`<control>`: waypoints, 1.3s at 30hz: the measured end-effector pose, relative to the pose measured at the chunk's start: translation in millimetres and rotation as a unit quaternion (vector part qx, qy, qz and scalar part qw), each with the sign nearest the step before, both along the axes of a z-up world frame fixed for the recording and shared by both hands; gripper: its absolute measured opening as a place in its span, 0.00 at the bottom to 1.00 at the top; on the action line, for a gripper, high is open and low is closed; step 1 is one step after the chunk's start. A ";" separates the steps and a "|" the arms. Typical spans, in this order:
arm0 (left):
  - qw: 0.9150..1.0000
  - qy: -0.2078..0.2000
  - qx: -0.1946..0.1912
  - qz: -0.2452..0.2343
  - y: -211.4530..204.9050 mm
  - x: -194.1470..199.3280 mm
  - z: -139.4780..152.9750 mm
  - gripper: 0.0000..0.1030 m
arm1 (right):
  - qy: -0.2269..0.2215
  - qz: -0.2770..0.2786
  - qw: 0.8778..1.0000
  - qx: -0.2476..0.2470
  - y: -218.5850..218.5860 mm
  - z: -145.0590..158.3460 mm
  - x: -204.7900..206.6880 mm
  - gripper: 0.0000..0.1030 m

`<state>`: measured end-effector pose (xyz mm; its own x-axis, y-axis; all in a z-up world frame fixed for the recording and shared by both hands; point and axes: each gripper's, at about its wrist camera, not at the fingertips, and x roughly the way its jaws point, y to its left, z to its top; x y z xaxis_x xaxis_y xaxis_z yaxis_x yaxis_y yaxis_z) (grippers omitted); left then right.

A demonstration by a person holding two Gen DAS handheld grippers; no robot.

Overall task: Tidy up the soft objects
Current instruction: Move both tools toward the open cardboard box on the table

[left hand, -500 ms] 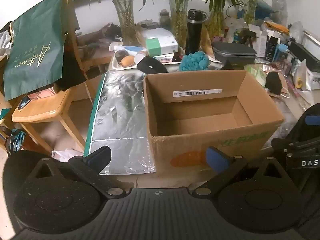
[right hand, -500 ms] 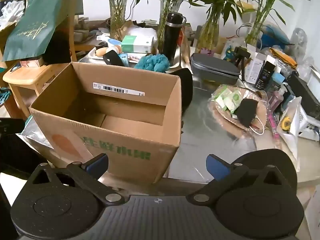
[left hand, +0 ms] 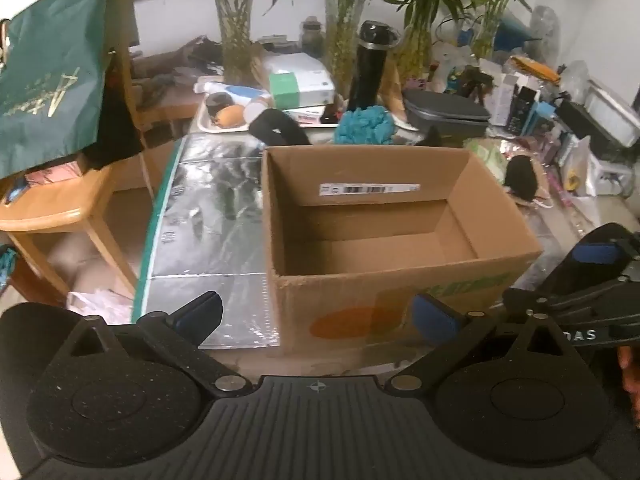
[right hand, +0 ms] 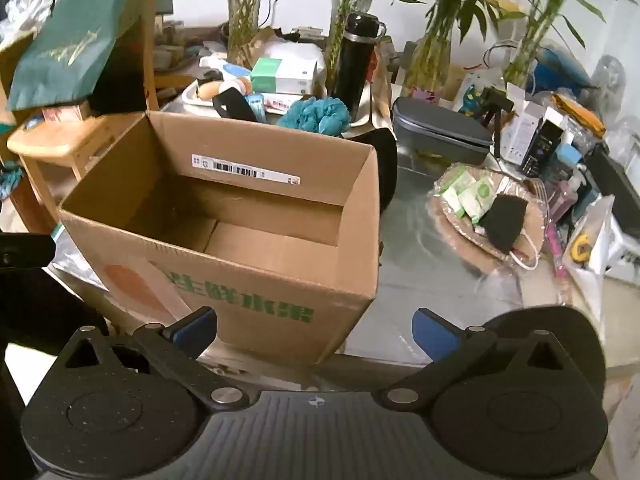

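An open, empty cardboard box [left hand: 400, 216] stands on the silver-covered table; it also shows in the right wrist view [right hand: 224, 216]. A teal fluffy soft object [left hand: 364, 120] lies behind the box, also seen from the right [right hand: 316, 114]. A black soft item [left hand: 276, 126] lies beside it. A black face mask [right hand: 506, 220] rests on a woven tray [right hand: 452, 236] to the right of the box. My left gripper [left hand: 318, 314] is open and empty in front of the box. My right gripper [right hand: 314, 328] is open and empty at the box's front right corner.
A black flask [right hand: 356, 64], glass vases with bamboo [left hand: 236, 40], a grey case [right hand: 440, 136] and tissue boxes [left hand: 300, 84] crowd the back. A wooden chair with a green bag [left hand: 52, 80] stands left. Clutter lines the right edge [right hand: 580, 184].
Both grippers have shifted slightly; the box sits a little further right in the left view. Nothing was picked up or released.
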<state>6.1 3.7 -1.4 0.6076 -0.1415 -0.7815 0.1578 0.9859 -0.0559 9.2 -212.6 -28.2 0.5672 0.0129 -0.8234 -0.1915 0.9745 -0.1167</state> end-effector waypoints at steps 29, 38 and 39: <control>0.997 0.000 -0.050 -0.054 2.8 47.4 -6.5 1.00 | -0.020 0.015 0.995 0.095 -37.1 10.9 53.2 1.00; 0.998 0.022 -0.037 -0.049 10.1 70.9 -10.3 1.00 | -0.006 0.019 0.992 0.125 -47.0 7.2 67.2 1.00; 0.998 0.021 -0.029 -0.047 10.4 73.3 -10.5 1.00 | -0.004 0.016 0.993 0.119 -47.3 6.8 68.7 1.00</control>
